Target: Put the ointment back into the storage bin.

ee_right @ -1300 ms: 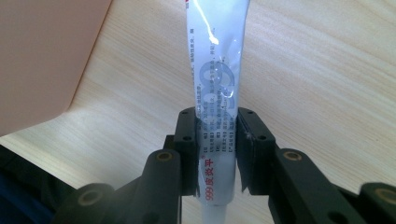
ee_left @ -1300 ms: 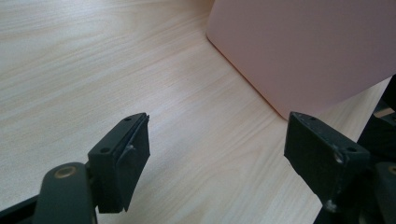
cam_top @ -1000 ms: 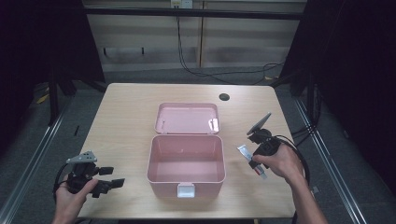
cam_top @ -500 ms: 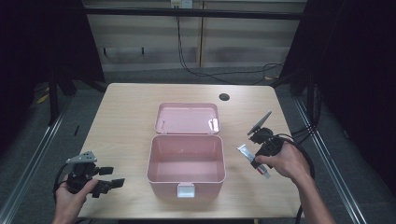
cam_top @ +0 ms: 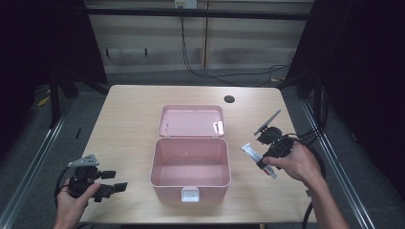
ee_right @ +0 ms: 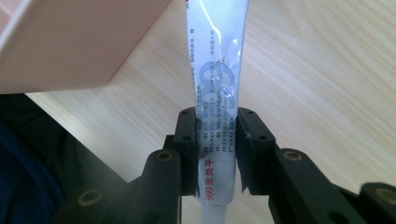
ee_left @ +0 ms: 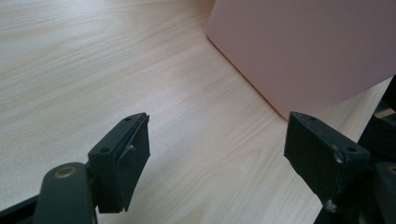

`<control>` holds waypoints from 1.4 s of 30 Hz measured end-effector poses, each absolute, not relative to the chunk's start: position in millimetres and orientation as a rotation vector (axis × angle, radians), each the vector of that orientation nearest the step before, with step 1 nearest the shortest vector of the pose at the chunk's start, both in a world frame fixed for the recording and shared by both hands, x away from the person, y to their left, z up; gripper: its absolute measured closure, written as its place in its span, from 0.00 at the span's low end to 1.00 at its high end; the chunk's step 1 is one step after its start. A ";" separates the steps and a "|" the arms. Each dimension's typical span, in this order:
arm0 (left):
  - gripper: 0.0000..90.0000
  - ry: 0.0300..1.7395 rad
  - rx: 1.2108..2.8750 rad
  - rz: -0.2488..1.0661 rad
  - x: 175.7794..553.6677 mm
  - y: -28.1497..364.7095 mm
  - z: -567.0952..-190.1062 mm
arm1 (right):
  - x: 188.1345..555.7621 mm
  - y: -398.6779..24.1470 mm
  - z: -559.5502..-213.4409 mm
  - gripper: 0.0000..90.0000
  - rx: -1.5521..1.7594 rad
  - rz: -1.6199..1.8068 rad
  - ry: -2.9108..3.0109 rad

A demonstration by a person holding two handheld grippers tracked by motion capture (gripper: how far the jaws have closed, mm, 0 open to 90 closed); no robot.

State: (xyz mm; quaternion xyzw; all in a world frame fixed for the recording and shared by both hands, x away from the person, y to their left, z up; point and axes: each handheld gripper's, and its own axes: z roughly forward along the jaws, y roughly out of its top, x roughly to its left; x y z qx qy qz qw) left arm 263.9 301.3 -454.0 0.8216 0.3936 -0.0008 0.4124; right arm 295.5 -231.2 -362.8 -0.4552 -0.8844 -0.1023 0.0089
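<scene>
Right gripper [cam_top: 261,160]: right of centre in the high view, held above the table; its jaws are clamped on a white tube [ee_right: 217,88], pads pressing both flat sides.
Tube: in the high view [cam_top: 251,153] it slants between the gripper and the right wall of the pink box [cam_top: 191,164], just beside that wall and apart from it; in the right gripper view it runs up the middle of the frame, printed face showing.
Left gripper [cam_top: 111,183]: lower left of the high view, near the table's front edge; jaws stand wide apart over bare wood.
Box: centre of the table, open, lid [cam_top: 192,120] lying back behind it; its wall fills the upper right of the left gripper view [ee_left: 303,46].
Table [cam_top: 129,119]: bare wood left of the box; a narrower strip to its right.
Table hole [cam_top: 229,99]: near the far edge.
</scene>
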 end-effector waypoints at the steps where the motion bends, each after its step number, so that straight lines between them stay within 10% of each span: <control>1: 0.25 0.989 2.067 -0.002 263.9 301.3 -454.0 | 294.9 -230.7 -361.2 0.80 -1.420 -0.322 -2.763; 42: 0.25 0.989 2.065 -0.003 263.9 301.7 -453.7 | 295.6 -182.6 -306.0 0.80 -0.966 -0.451 -2.963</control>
